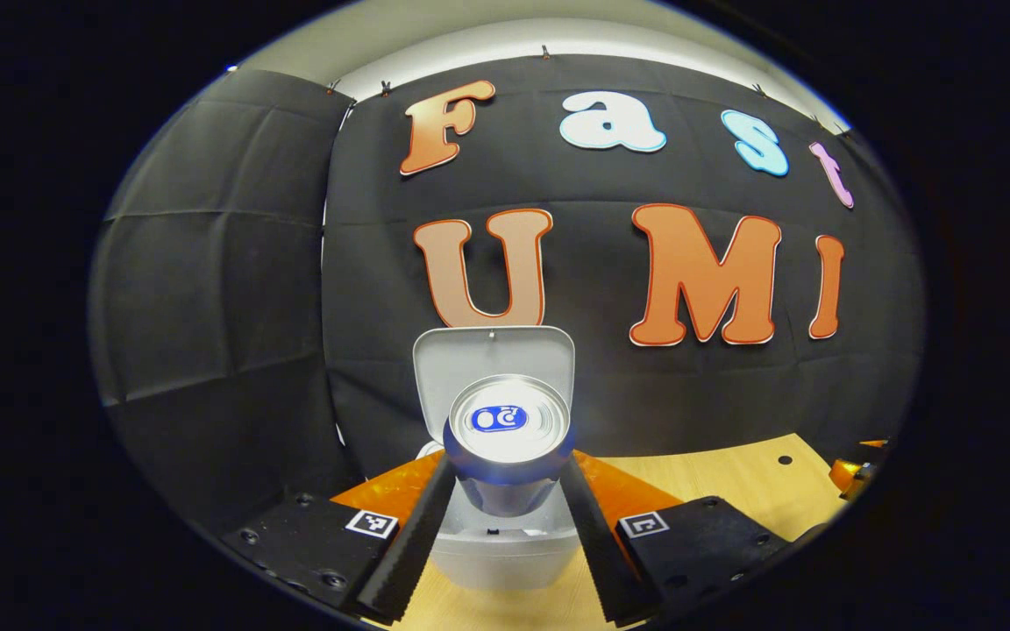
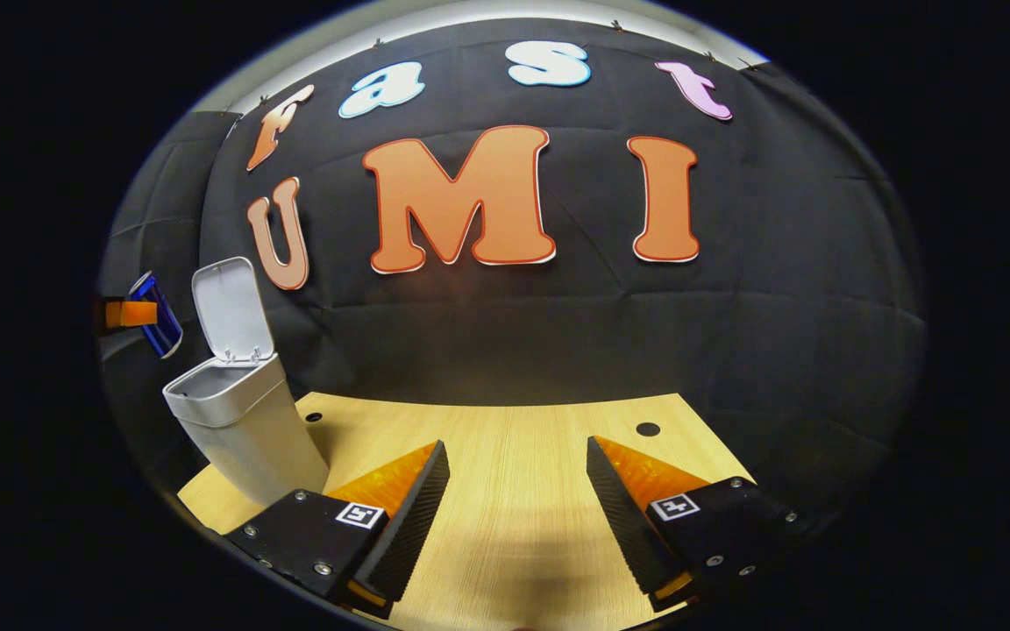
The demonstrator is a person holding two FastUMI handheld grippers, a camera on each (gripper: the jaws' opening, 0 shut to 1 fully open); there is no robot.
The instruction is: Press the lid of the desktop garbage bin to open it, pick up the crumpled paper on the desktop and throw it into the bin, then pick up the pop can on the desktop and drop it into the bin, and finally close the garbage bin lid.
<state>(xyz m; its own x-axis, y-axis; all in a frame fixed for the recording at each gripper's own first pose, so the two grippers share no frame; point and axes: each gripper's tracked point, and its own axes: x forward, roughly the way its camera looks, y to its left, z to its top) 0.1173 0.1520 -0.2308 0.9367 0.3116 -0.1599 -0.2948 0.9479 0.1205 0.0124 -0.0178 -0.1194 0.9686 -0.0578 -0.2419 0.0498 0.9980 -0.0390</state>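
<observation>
The left gripper clamps the pop can between both fingers, held above and just short of the open garbage bin, so the can-drop step needs release over its mouth, while the right gripper idles wide.

Pop can above lid-up bin
</observation>
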